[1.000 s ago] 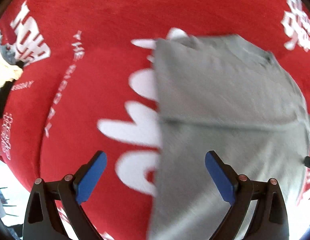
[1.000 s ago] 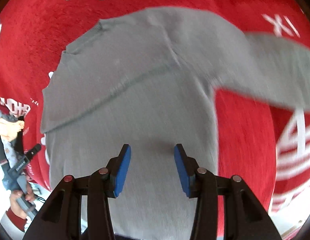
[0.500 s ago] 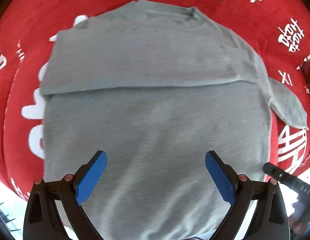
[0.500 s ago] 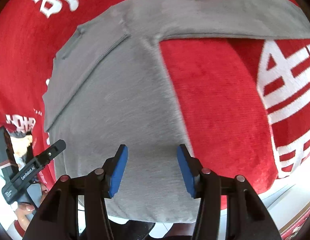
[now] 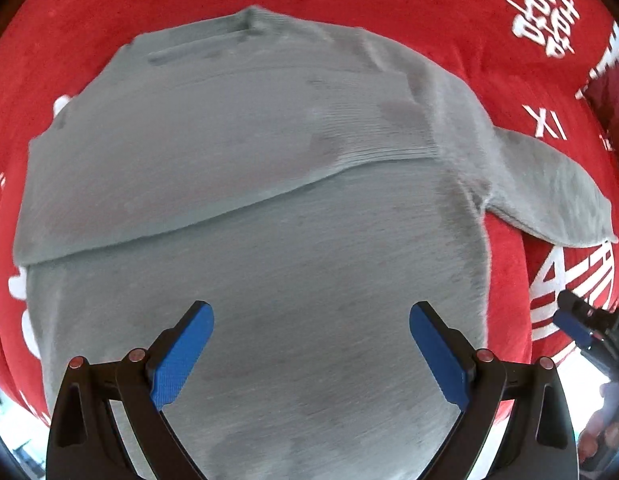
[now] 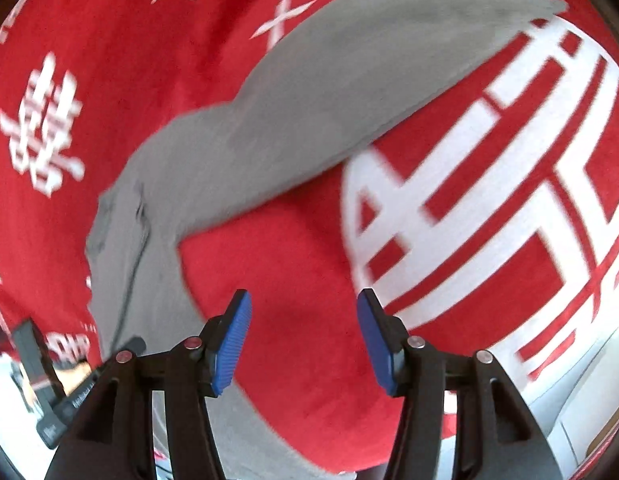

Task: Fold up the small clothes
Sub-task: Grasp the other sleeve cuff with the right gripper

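Note:
A grey long-sleeved top (image 5: 245, 216) lies flat on a red cloth (image 5: 389, 4) with white lettering. One sleeve is folded across its chest; the other sleeve (image 5: 549, 192) sticks out to the right. My left gripper (image 5: 311, 326) hangs open above the top's lower body, with nothing between its blue pads. In the right wrist view the spread sleeve (image 6: 389, 68) runs up to the right. My right gripper (image 6: 303, 312) is over bare red cloth (image 6: 277, 248) beside the top's body (image 6: 149, 248); its jaws are opening and hold nothing.
The right gripper's tip (image 5: 577, 320) shows at the right edge of the left wrist view. The left gripper's handle (image 6: 49, 380) shows at the lower left of the right wrist view. The cloth's edge (image 6: 549, 364) drops off at the lower right.
The left gripper has slid from the top's left edge to over its lower body. The right gripper has moved right, off the top's body onto red cloth, rolled, and its jaws have widened.

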A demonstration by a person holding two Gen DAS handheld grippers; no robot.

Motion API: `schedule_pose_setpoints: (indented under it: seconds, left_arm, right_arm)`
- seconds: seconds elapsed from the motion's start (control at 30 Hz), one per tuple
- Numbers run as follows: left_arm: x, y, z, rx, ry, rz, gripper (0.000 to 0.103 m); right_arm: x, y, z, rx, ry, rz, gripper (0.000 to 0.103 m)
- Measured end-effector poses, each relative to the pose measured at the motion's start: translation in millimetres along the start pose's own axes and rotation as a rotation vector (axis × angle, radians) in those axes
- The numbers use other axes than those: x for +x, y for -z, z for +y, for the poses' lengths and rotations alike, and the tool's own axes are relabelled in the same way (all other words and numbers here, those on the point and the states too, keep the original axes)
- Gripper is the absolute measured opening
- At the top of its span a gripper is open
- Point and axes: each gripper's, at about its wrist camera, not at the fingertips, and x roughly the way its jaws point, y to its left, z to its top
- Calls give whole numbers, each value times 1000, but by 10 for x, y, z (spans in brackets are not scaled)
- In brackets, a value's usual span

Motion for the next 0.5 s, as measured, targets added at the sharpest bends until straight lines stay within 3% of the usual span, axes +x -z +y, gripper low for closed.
schedule_pose_setpoints:
  seconds: [0.23, 0.5]
  left_arm:
    - [73, -246, -493, 45, -13, -19, 99]
    - [149, -624, -829, 72, -52, -87, 99]
  right_arm:
    - [-198, -379, -441, 108, -61, -109, 59]
    - [-347, -777, -794, 204, -198, -239, 59]
